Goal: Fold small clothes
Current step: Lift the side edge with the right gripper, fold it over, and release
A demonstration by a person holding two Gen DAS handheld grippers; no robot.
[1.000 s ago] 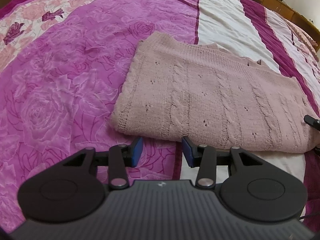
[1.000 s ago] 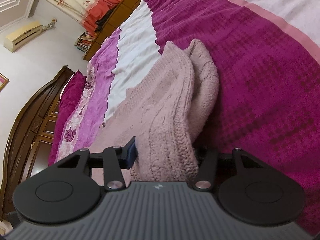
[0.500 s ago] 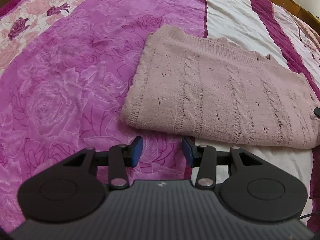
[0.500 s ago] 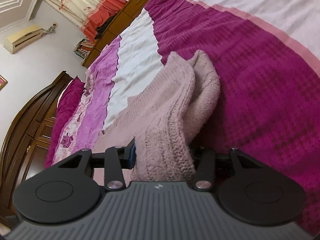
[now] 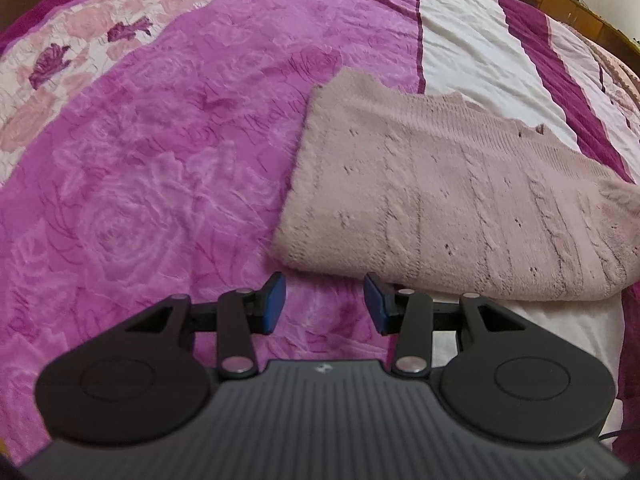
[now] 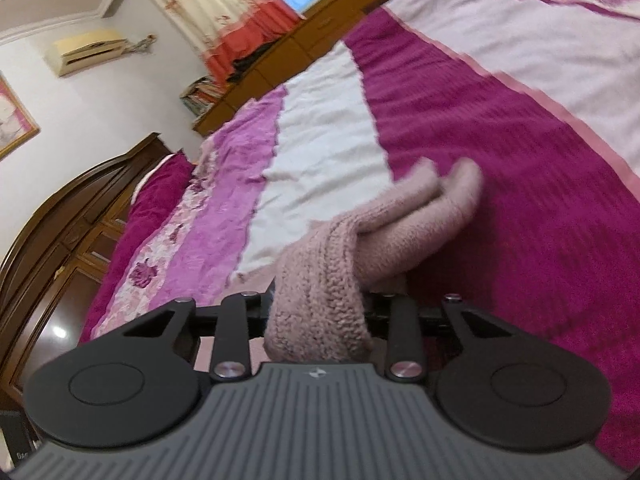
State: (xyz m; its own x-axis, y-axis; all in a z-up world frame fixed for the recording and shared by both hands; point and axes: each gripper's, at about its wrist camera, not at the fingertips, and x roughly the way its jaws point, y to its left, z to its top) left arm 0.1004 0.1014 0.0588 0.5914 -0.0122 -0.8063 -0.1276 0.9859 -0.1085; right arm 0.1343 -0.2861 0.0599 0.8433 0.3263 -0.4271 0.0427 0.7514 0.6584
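1. A dusty-pink cable-knit sweater lies folded into a thick rectangle on a bed, its ribbed bands and small eyelet holes running across the top layer; its left and near edges are rounded folds.

2. The sweater rests across the magenta rose-print bedspread and a white stripe of the same cover, with a dark purple stripe beyond it to the right.

3. The left gripper hovers just near of the sweater's near edge, its blue pads parted with only bedspread showing between them; the knit sits just beyond the fingertips and is not touched.

4. On the far right side of the bundle, the right gripper has a thick doubled edge of the sweater between its fingers, the jaws closing on the knit, which fills the gap and hides both pads.

5. From that grip the sweater's layers bulge out in two rounded folds lying on the deep-purple textured band of the bedspread.

6. Beyond the bed, blurred in the right wrist view: a dark wooden headboard, a wall-mounted air conditioner, floral curtains with an orange-red lower band, and a low wooden cabinet with stacked books at its left end.
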